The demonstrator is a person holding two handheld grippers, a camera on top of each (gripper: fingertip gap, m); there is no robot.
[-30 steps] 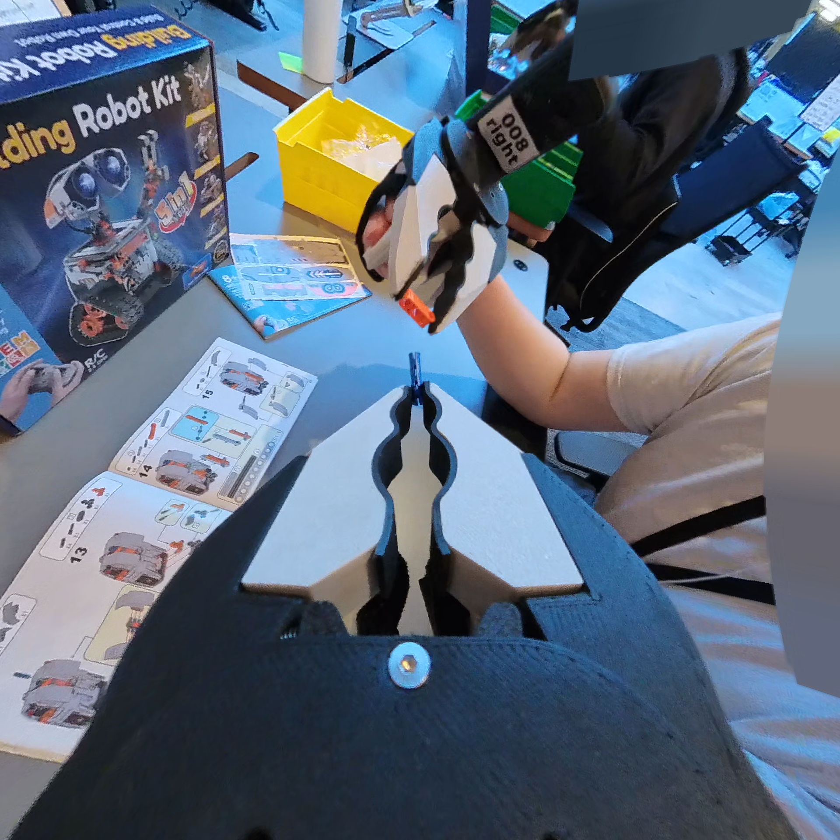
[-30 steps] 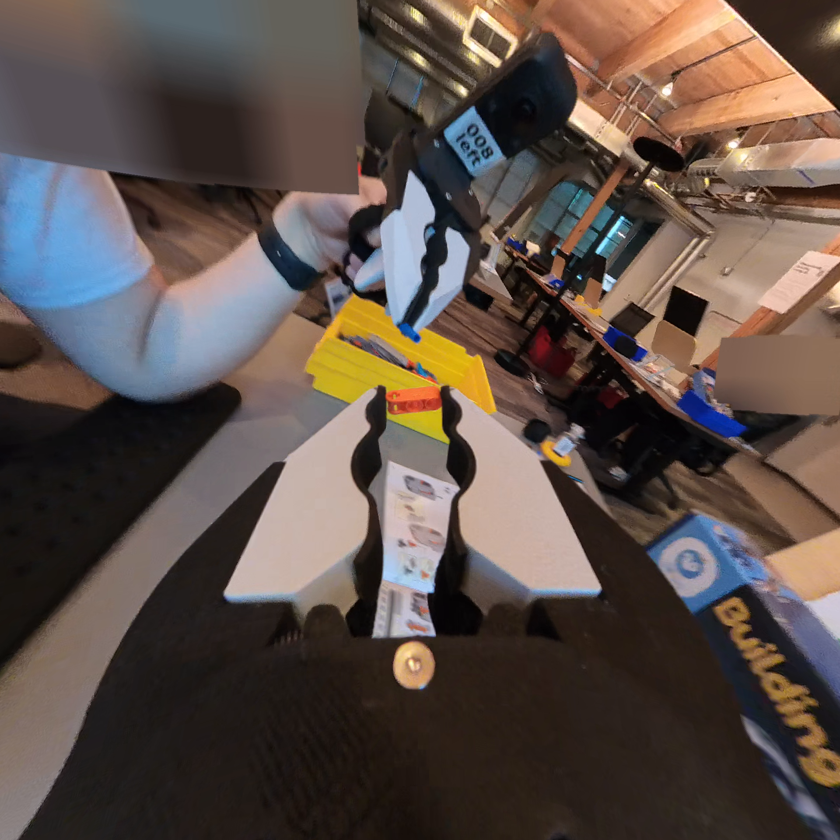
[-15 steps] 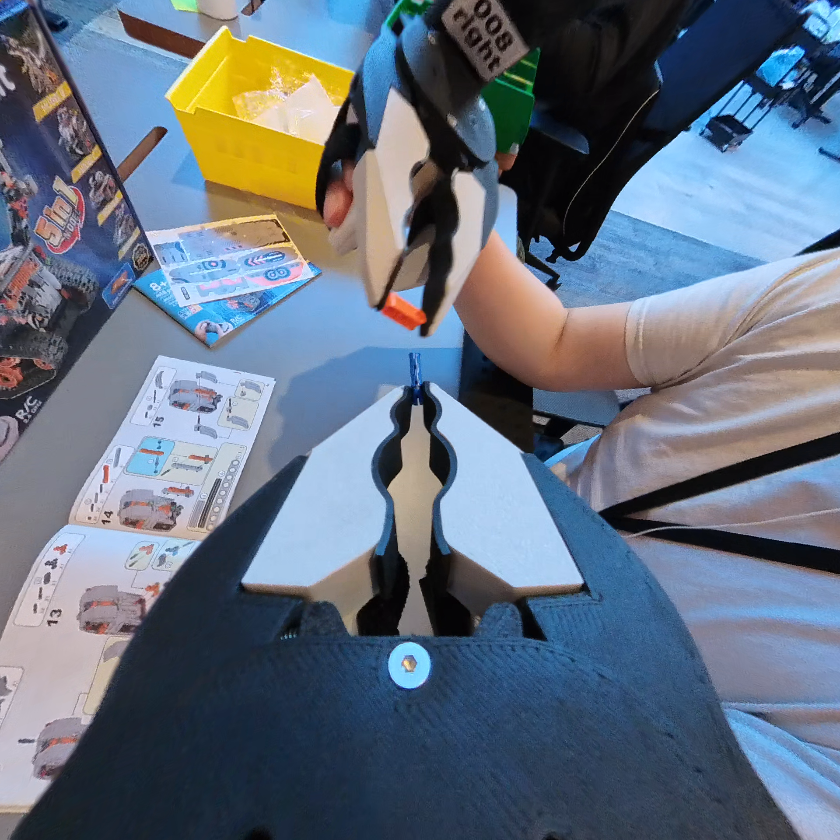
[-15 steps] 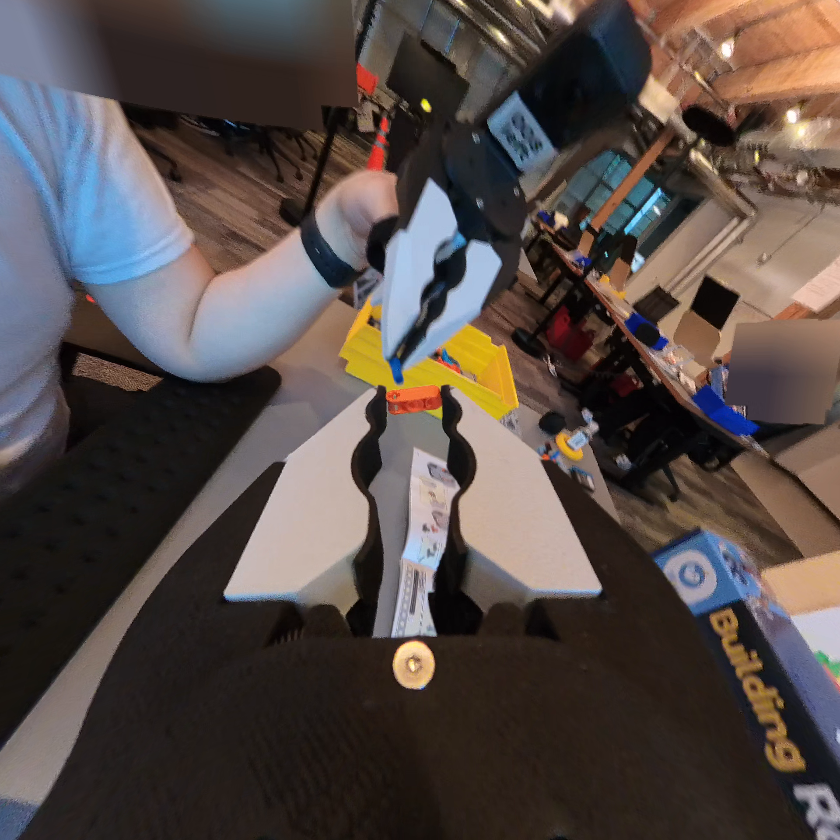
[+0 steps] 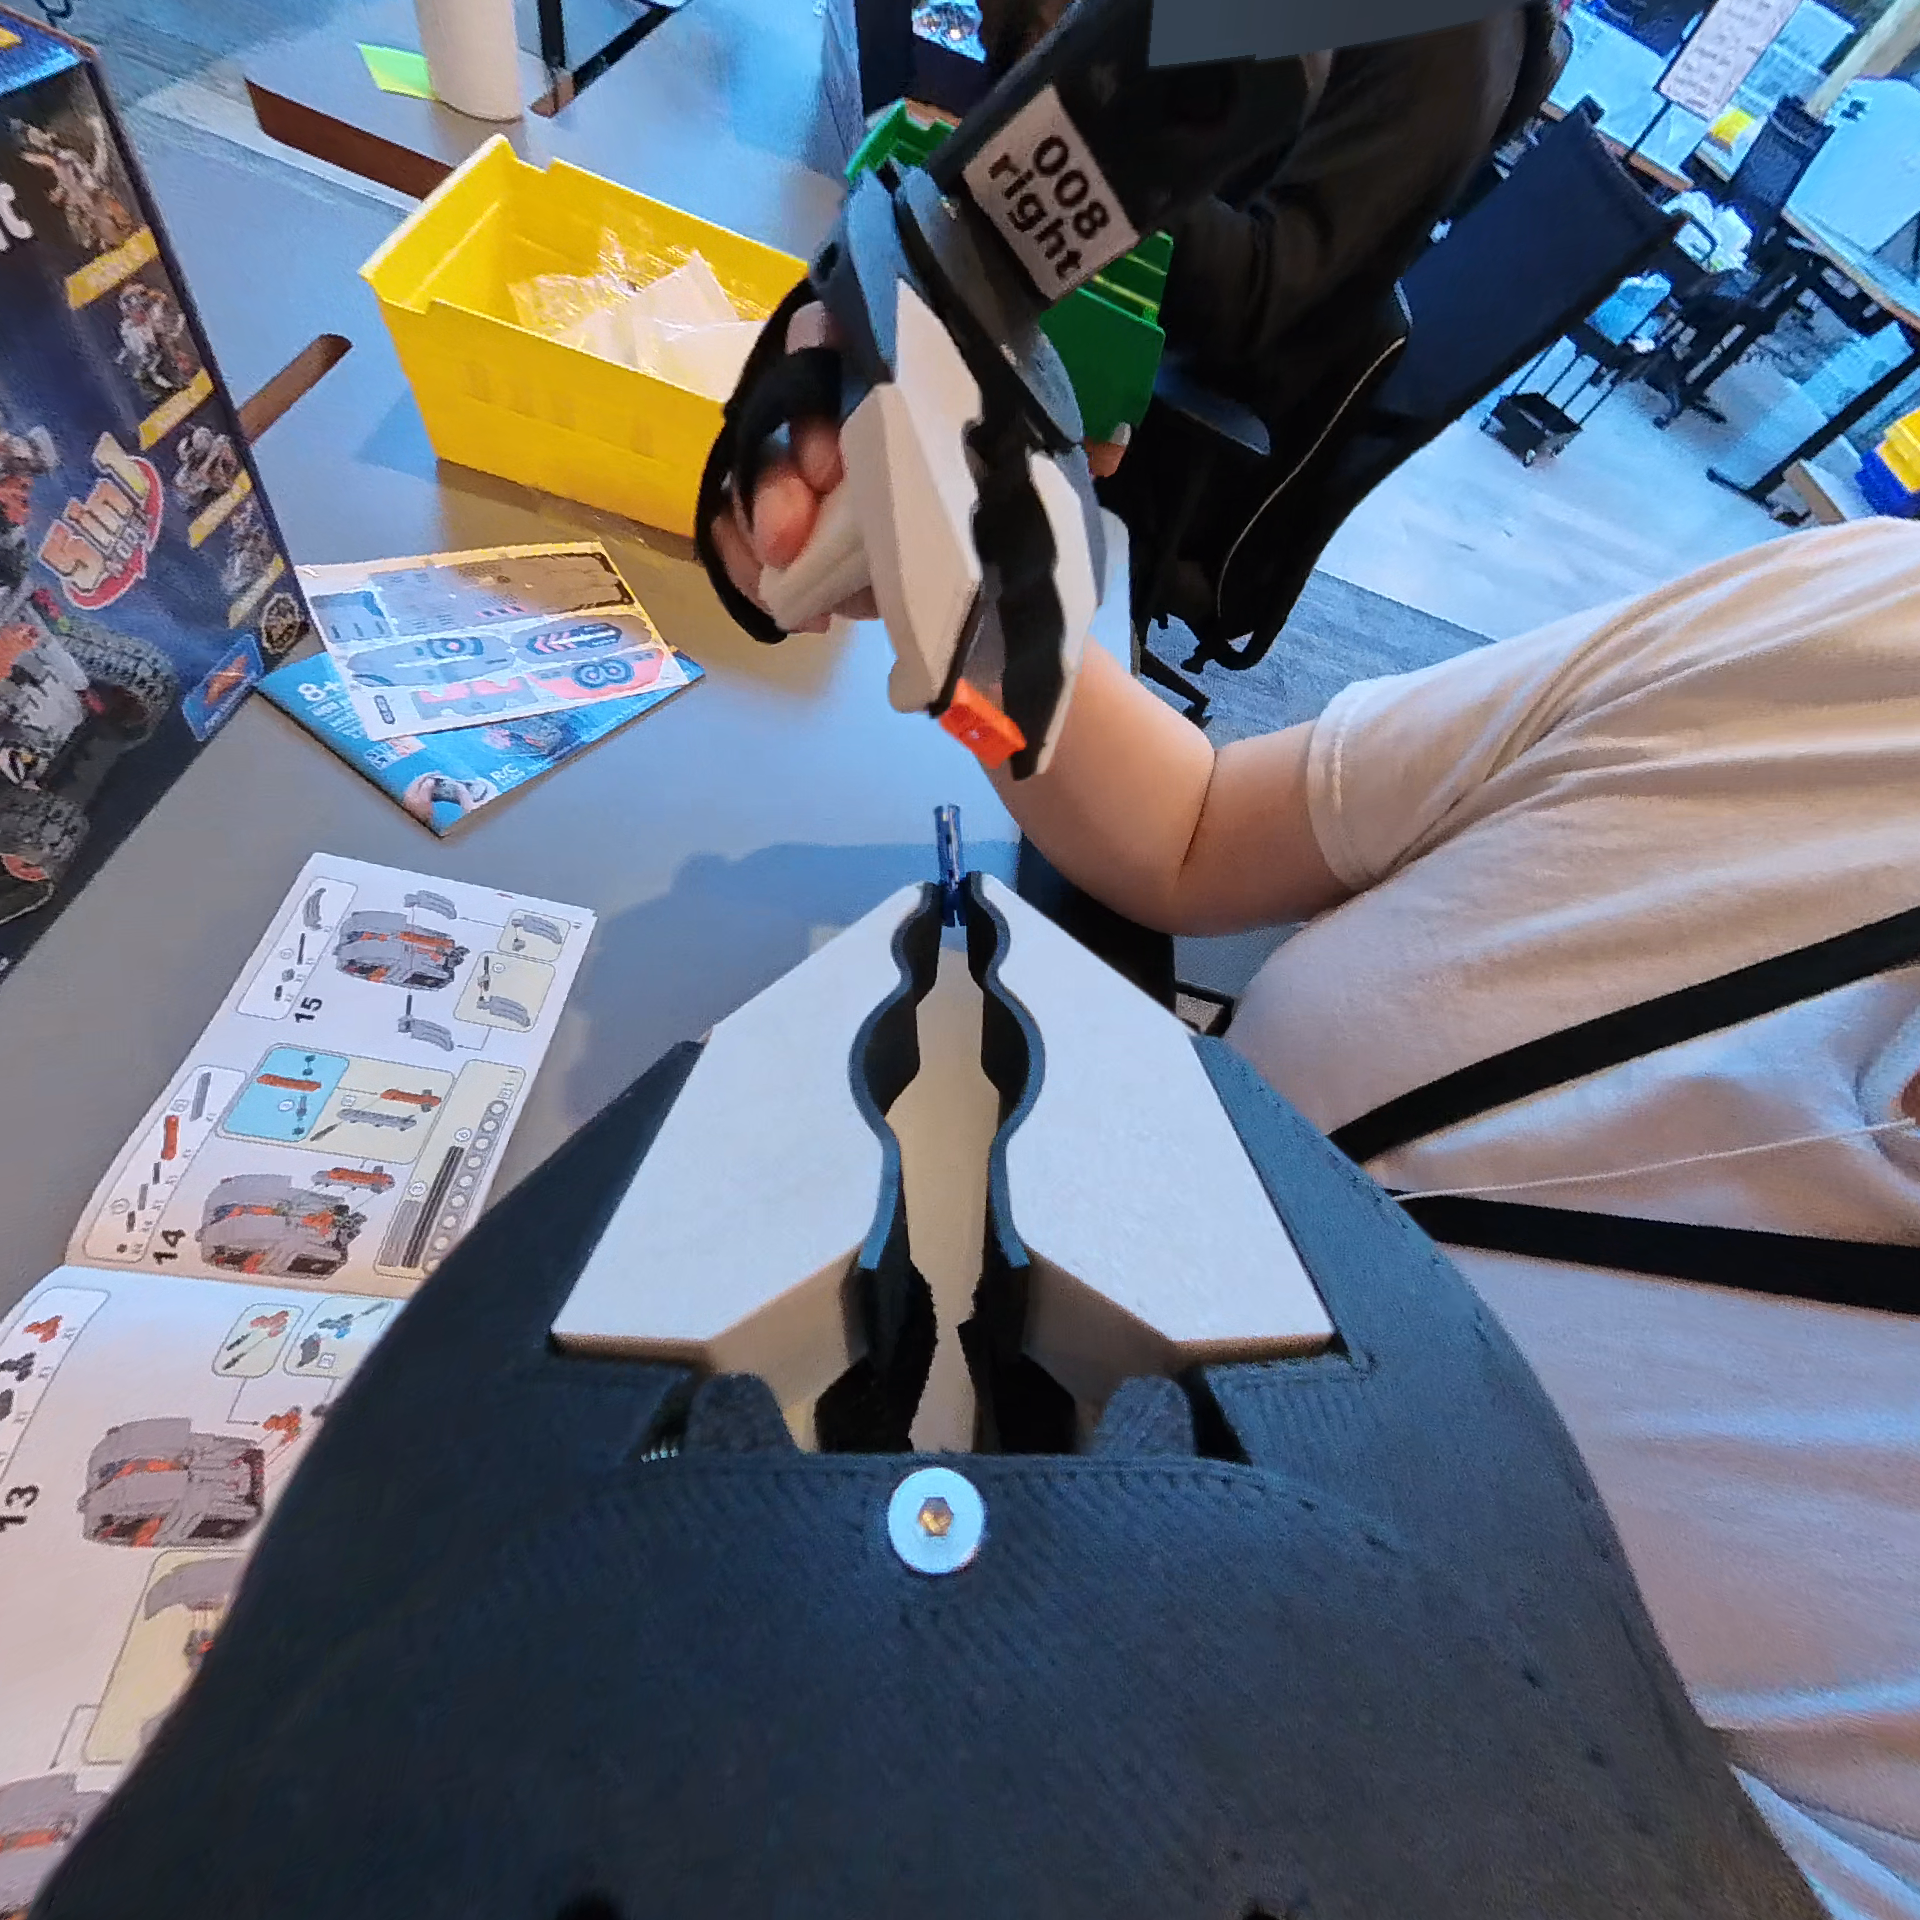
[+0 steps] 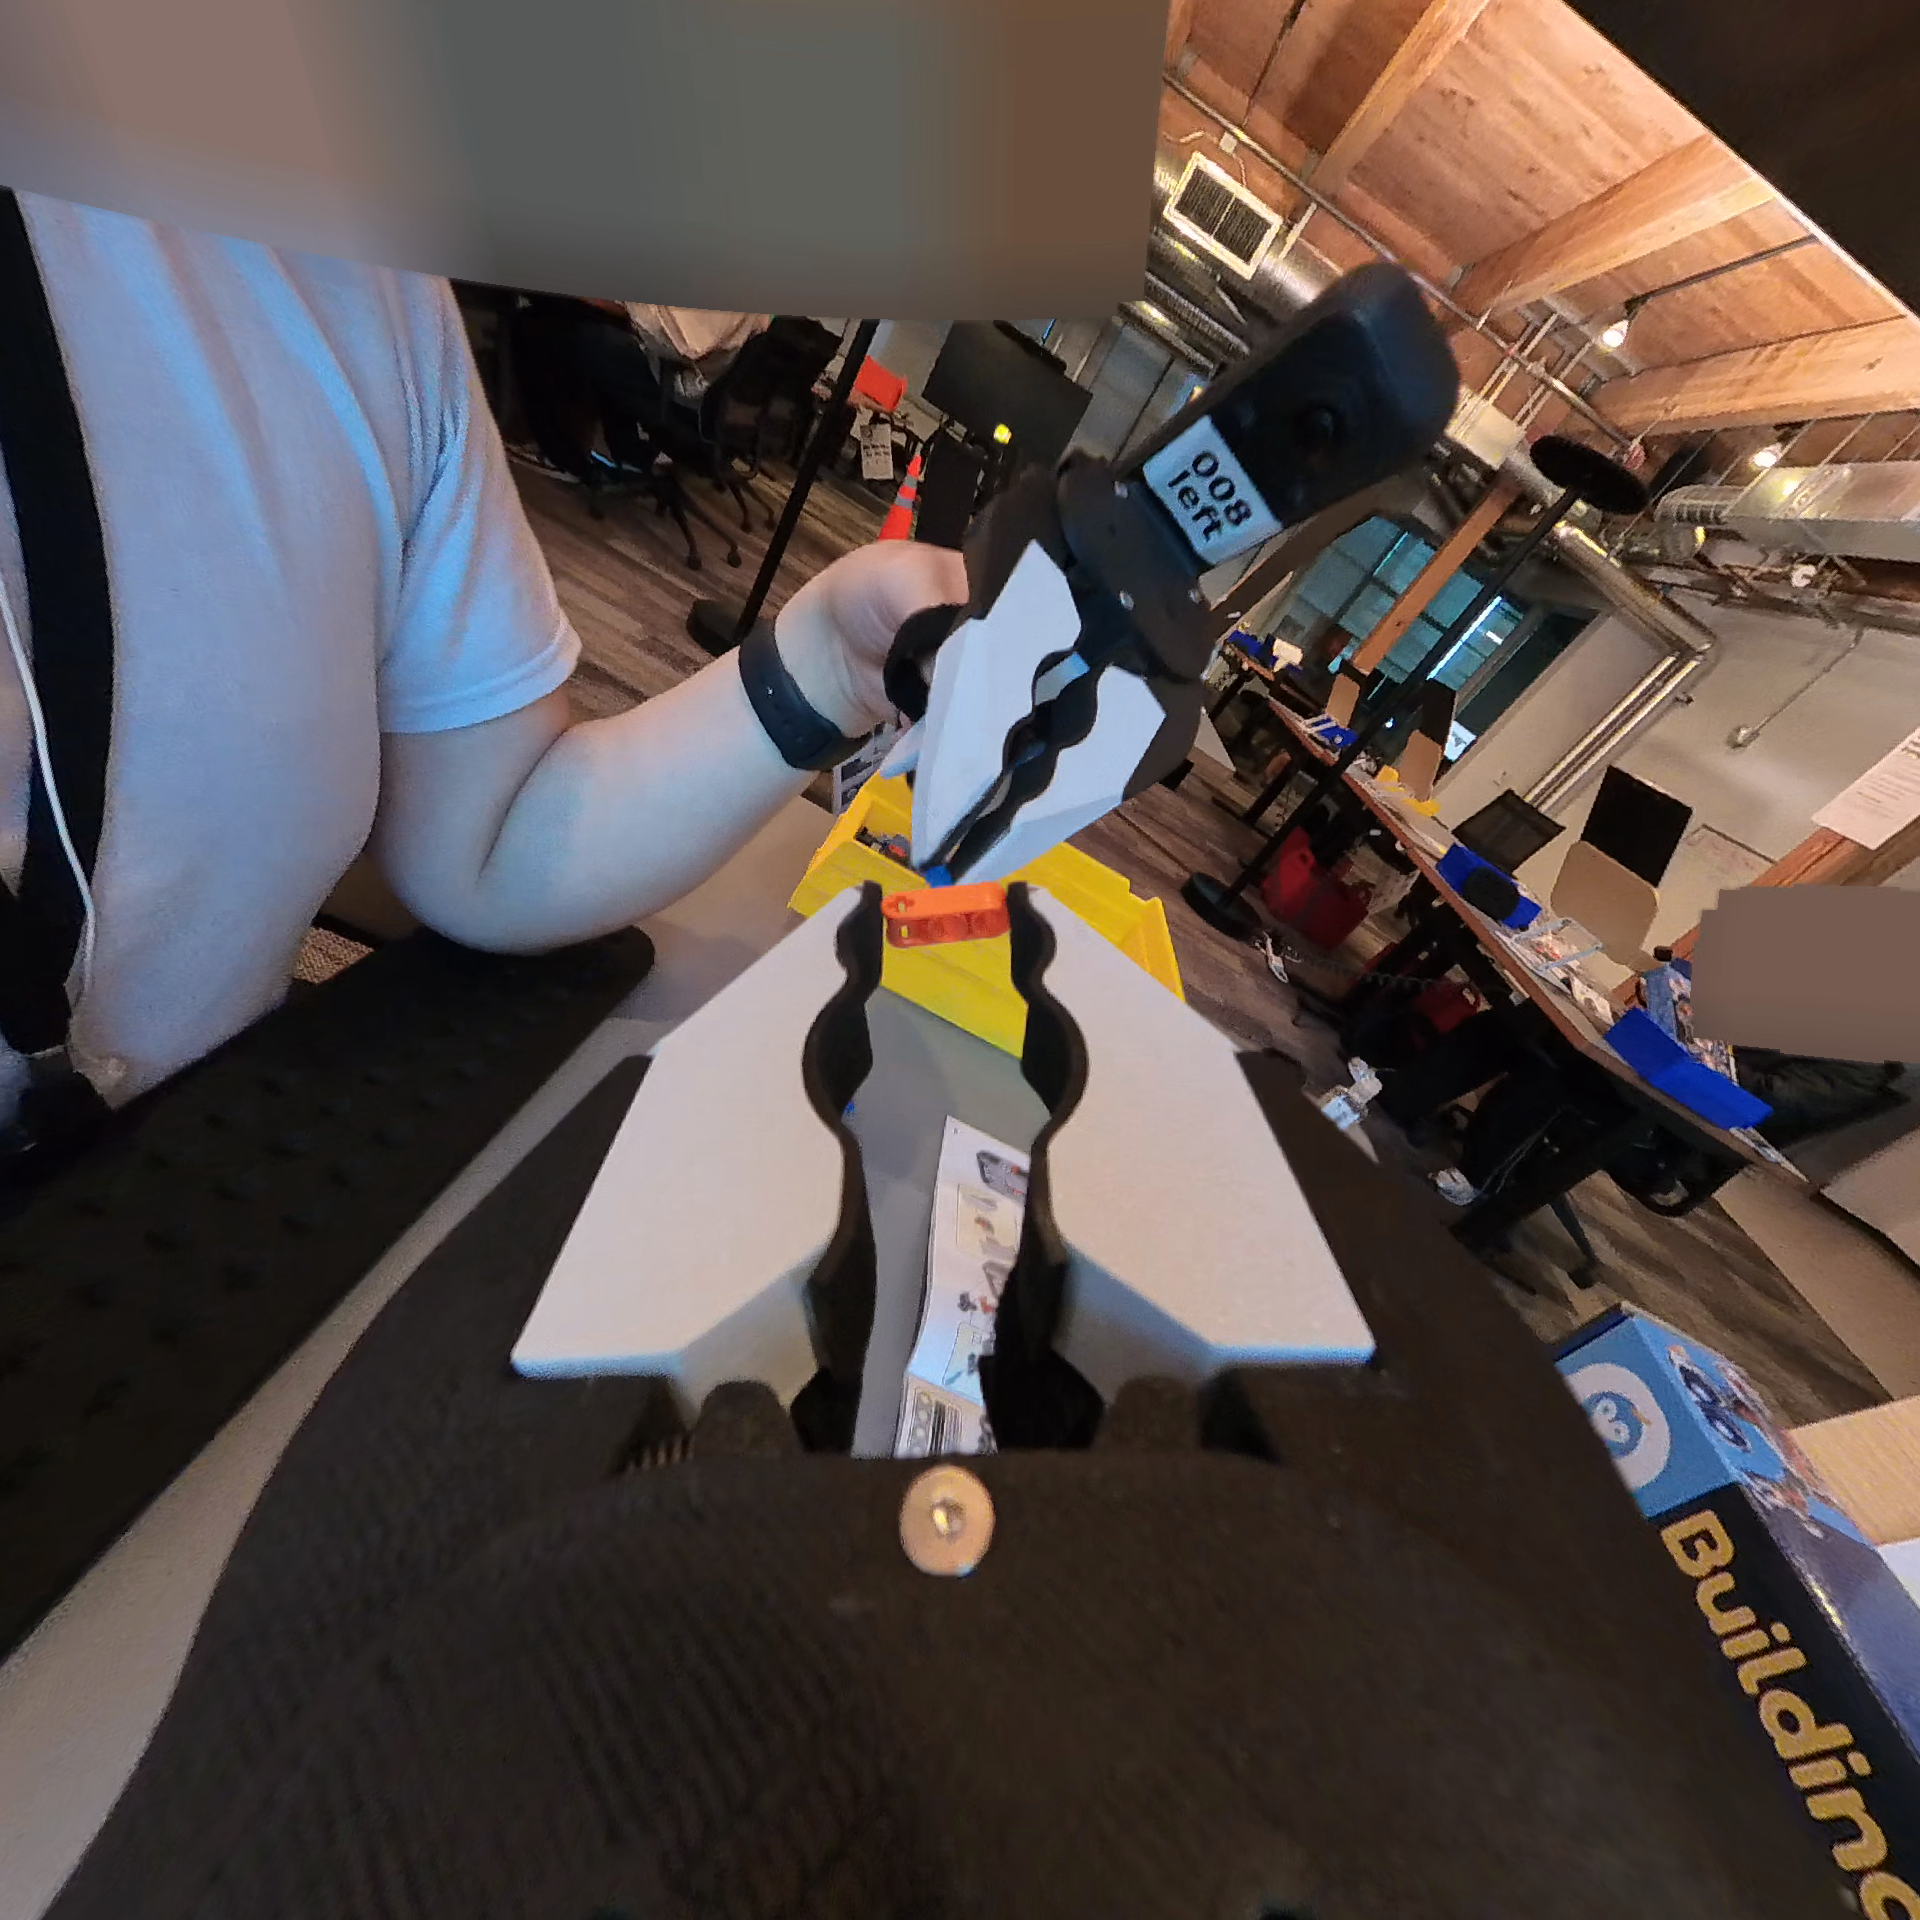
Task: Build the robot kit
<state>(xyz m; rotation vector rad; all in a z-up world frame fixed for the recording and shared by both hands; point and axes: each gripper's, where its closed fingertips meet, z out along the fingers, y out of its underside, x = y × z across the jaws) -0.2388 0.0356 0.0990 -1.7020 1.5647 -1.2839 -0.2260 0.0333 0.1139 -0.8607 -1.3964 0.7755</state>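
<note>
The left gripper (image 5: 948, 883) was nearly closed, its tips pinching a small blue pin (image 5: 947, 847) that stood out past them. The right gripper (image 6: 943, 906) was open only as wide as the short orange beam with holes (image 6: 943, 918) that it clamped crosswise between its tips. Both were held above the grey table (image 5: 727, 790), tips pointing at each other, with the pin just beside the beam; I could not tell if they touched.

Below lay an open instruction booklet (image 5: 343, 1091) and a sticker sheet (image 5: 488, 634). Farther off stood a yellow bin (image 5: 540, 384) with clear bags in it, and at the left a dark blue toy box (image 5: 94, 468) with printed lettering and robot pictures. Each gripper carried a white printed label (image 5: 1049, 203).
</note>
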